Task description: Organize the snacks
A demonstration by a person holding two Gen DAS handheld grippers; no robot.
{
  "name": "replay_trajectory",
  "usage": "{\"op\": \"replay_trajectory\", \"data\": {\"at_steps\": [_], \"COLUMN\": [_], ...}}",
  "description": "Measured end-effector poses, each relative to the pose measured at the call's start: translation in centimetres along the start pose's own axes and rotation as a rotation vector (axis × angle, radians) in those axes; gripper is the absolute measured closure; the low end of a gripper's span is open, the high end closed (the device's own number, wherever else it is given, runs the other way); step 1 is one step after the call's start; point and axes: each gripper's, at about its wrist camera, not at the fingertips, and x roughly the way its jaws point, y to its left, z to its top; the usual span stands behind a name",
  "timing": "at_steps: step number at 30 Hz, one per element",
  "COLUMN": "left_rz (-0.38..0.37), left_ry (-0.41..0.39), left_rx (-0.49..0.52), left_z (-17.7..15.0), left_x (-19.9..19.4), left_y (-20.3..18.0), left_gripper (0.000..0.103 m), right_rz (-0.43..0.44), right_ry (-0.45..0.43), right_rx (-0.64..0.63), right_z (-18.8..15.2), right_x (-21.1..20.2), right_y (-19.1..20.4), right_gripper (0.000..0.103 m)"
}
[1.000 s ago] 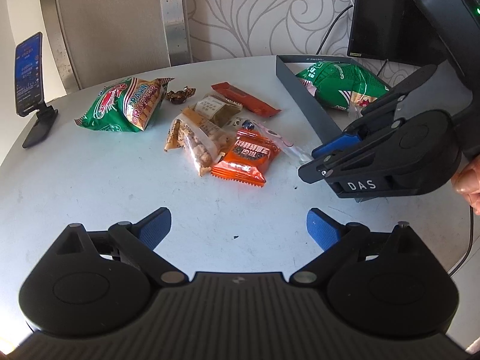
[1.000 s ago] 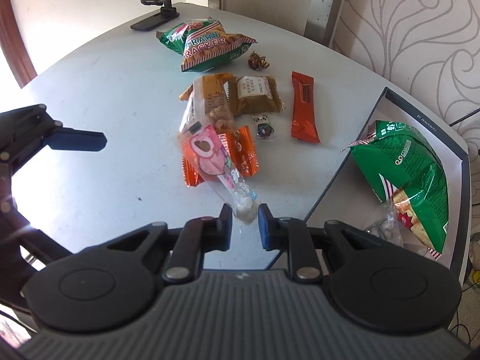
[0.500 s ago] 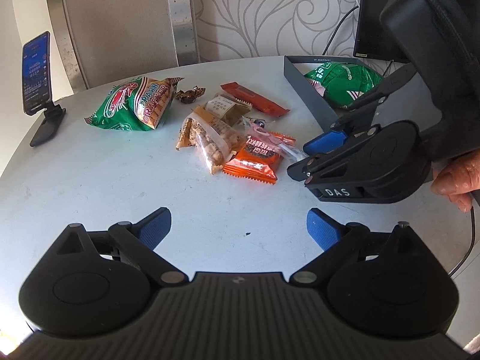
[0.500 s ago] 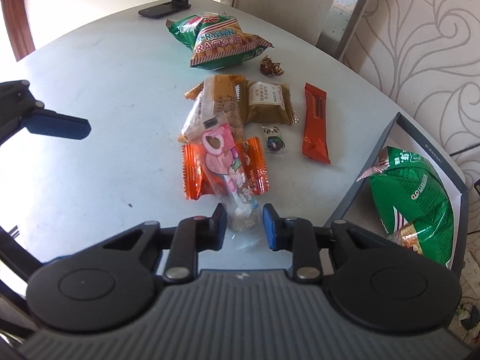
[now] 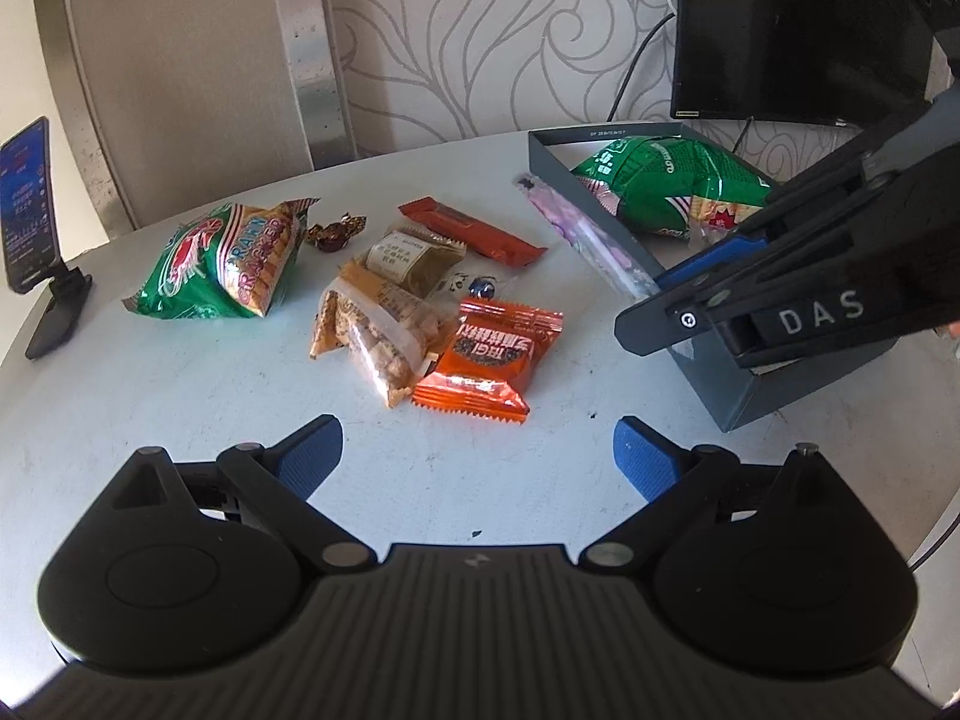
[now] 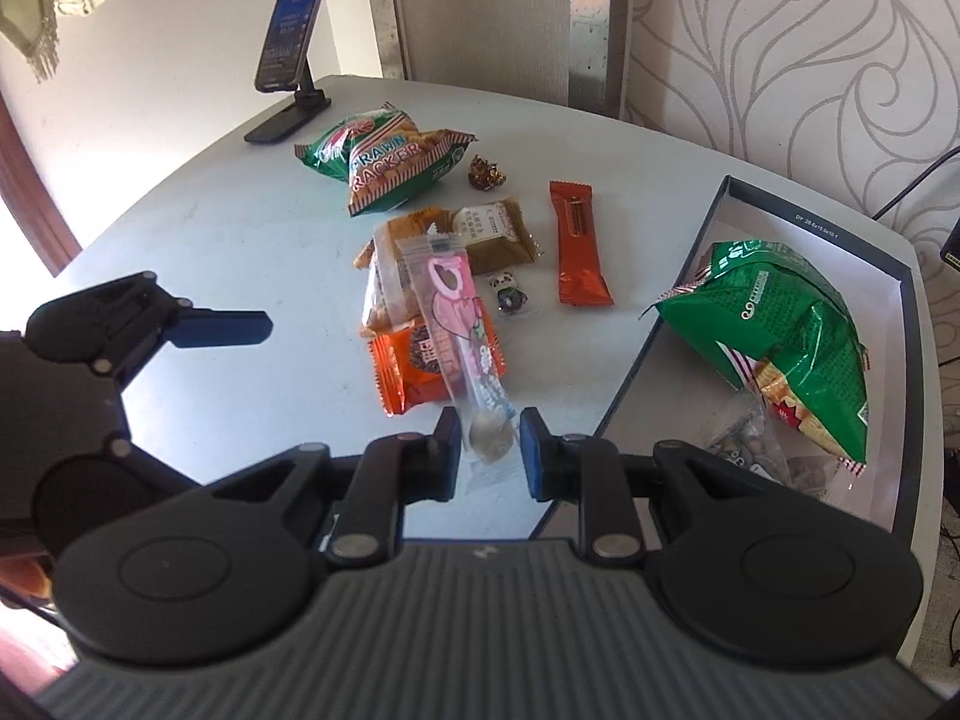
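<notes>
On the far left of the grey table [image 5: 150,396] a phone [image 5: 24,204] stands on a black stand. Next to it, to the right, lies a green bag of prawn crackers [image 5: 228,258], and just beside its corner there is a small brown candy [image 5: 336,231].

In the middle of the table is a loose group of snacks. A clear pack with brown biscuits [image 5: 372,330] lies partly over an olive-brown packet [image 5: 414,255]. An orange packet [image 5: 489,360] touches the biscuit pack on its right side. Behind them lies a long red bar [image 5: 471,231], and a tiny clear wrapper [image 5: 480,283] sits between the bar and the orange packet.

The left gripper [image 5: 477,456] is low at the near edge of the table, its blue pads spread wide, with nothing between them.

To the right, the right gripper [image 6: 491,450] pinches the lower end of a long clear candy stick with a pink print [image 6: 459,324]. Its jaws have just been closing a little on it. In the left wrist view the stick is lifted off the table and points up and away, over the near wall of the dark box [image 5: 606,222].

Inside the box, on the far right, lies a second green bag [image 6: 780,330], with a small clear packet [image 6: 744,444] partly under its near end.
</notes>
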Motion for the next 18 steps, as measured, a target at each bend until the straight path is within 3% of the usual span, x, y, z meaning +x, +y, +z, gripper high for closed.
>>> {"op": "replay_trajectory", "data": {"at_steps": [5,9,18], "left_rz": [-0.071,-0.074,-0.097], "left_ry": [-0.028,-0.008,0.034], "left_rx": [0.071,0.112,0.101], "left_z": [0.3,0.7,1.2], "left_x": [1.0,2.7,5.4], "left_y": [-0.3,-0.4,0.8], "left_gripper": [0.004,0.004,0.003], "right_rz": [-0.008,-0.016,-0.053], "right_ry": [-0.024,-0.030,-0.006], "right_rx": [0.022,0.041,0.061], "right_z": [0.0,-0.2,-0.7], "right_x": [-1.3,-1.7,-0.8], "right_y": [-0.1,-0.2,-0.6], "right_gripper": [0.079,0.081,0.083]}}
